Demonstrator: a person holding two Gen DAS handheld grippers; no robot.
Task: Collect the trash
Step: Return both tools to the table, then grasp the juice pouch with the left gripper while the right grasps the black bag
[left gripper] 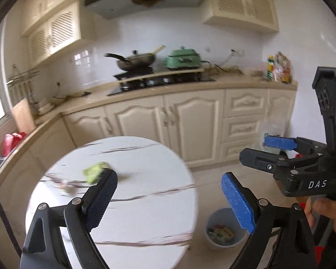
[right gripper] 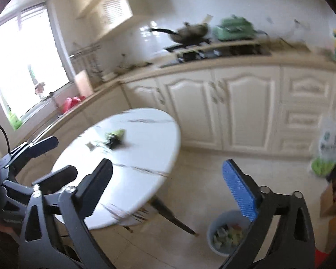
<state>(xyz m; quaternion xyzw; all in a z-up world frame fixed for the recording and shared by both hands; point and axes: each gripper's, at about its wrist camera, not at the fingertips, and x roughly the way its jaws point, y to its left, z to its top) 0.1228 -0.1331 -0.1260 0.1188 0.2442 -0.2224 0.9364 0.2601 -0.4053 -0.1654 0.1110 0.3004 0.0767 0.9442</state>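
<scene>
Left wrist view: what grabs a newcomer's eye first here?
The round white marble-patterned table fills the lower left, with a green wrapper and a few smaller scraps lying on it. On the floor to its right stands a pale blue bin already holding trash. The left gripper frames the view with jaws wide and empty, and the right gripper hangs open at the right edge.

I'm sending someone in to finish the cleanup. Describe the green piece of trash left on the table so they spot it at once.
Find the round white marble-look table in front of the cream kitchen cabinets. Toward its far side lies a crumpled bright green wrapper. A few small dull scraps lie beside it, but it is the only vivid green thing on the tabletop.
</scene>
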